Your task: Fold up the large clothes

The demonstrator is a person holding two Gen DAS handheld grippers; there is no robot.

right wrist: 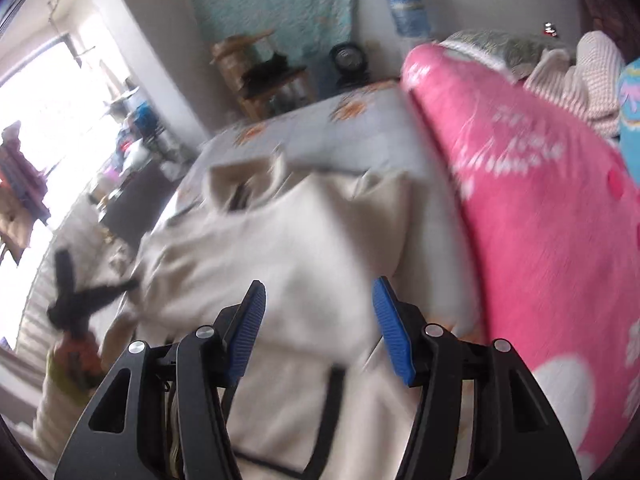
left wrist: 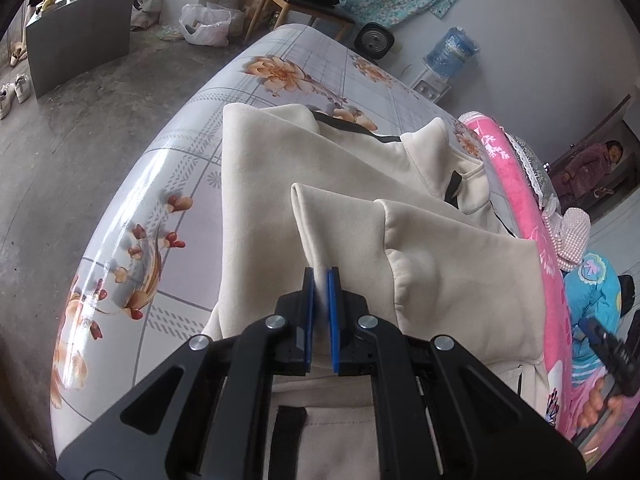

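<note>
Left wrist view: cream garment (left wrist: 320,184) lies on a bed covered by a glossy flowered sheet (left wrist: 180,168). Its long axis runs from the lower centre of the frame toward the upper centre; the collar end with black trim (left wrist: 344,124) points to the upper part of the frame. One fold of the cream cloth rises as a ridge out of the left gripper (left wrist: 321,276). Its blue fingers (left wrist: 308,312) are pressed almost together, pinching that ridge of cloth between them.

Surroundings, same view: pink blanket (left wrist: 516,184) runs along the right edge of the garment, touching it. Grey concrete floor (left wrist: 80,152) at left, with a dark flat panel (left wrist: 80,52), shoes (left wrist: 16,88) and a white plastic bag (left wrist: 206,24). Wooden chair (left wrist: 304,0), a small round fan (left wrist: 374,40) and a blue water bottle on a dispenser (left wrist: 452,54) stand beyond the far end of the bed. A seated person in dark clothing (left wrist: 588,168) is at the right edge.

Right wrist view (motion-blurred): right gripper (right wrist: 320,292) hangs over the cream cloth with its blue fingers (right wrist: 394,328) spread apart; nothing is pinched between them. The pink blanket fills the right side of the frame, close beside the right finger. The other gripper shows as a dark blur at the left edge.
</note>
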